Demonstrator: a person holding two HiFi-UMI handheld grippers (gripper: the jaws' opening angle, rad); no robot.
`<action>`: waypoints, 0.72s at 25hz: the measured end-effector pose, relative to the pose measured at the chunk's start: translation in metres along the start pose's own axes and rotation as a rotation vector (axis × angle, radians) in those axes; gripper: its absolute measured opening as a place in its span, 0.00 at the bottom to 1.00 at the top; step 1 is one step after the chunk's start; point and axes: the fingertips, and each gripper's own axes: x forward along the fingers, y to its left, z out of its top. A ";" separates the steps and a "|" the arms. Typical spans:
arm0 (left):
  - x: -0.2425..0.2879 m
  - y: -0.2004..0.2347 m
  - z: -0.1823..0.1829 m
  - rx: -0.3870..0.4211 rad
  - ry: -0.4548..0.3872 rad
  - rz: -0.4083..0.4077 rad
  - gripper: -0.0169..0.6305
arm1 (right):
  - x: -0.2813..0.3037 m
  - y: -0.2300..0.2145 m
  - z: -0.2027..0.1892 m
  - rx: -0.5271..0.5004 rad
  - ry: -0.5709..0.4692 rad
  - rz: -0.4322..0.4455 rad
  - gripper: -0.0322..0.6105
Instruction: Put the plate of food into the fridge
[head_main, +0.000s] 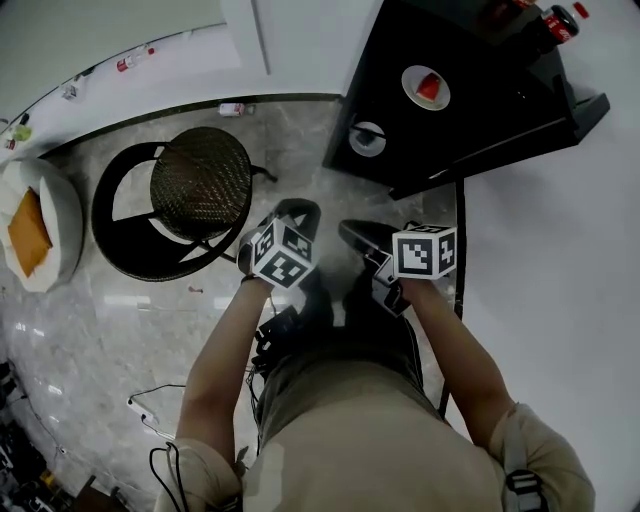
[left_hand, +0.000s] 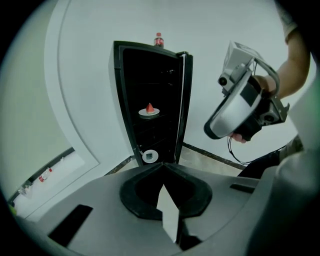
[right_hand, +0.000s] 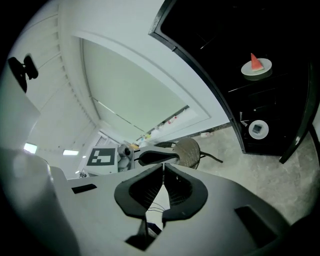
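Nearest: left gripper (left_hand: 162, 166) and right gripper (right_hand: 163, 165), side by side at waist level. Both with jaws pressed together, nothing between them.

Ahead of both, a little to the right gripper's side: black fridge (head_main: 500, 95), open, interior dark. On a middle shelf, above the line of the jaws and well apart from either gripper: the plate (head_main: 411, 80), a red wedge of food (head_main: 430, 88) lying on it. Already inside the fridge, by the look of it, so little of the task left beyond the door.

Handling, as a judgement: stiff, light, likely ceramic, so breakable and smooth under the pads. Best taken at the near rim, jaws across the lip, and kept level, the wedge being loose and free to slide.

Edges and room, big to small:
- Door (left_hand: 183, 110) swung out on the right gripper's side, seen edge-on; shelf fronts close above and below the plate, so little headroom.
- Wicker chair (head_main: 200, 180) ahead of the left gripper, off to its outer side, clear of the way in.
- Open floor (head_main: 300, 140) between the grippers and the fridge.
- Small round dish (head_main: 368, 138) on a lower shelf, below the plate.
- Bottle (head_main: 558, 25) on the fridge top.
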 end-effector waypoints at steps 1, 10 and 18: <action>-0.003 -0.001 0.002 0.002 -0.010 -0.001 0.04 | 0.001 0.004 0.000 -0.014 0.003 0.002 0.09; -0.036 -0.008 0.022 -0.031 -0.096 0.031 0.04 | -0.007 0.027 -0.008 -0.056 -0.007 0.017 0.09; -0.053 -0.012 0.050 -0.061 -0.136 0.061 0.04 | -0.031 0.035 -0.003 -0.070 -0.024 0.037 0.09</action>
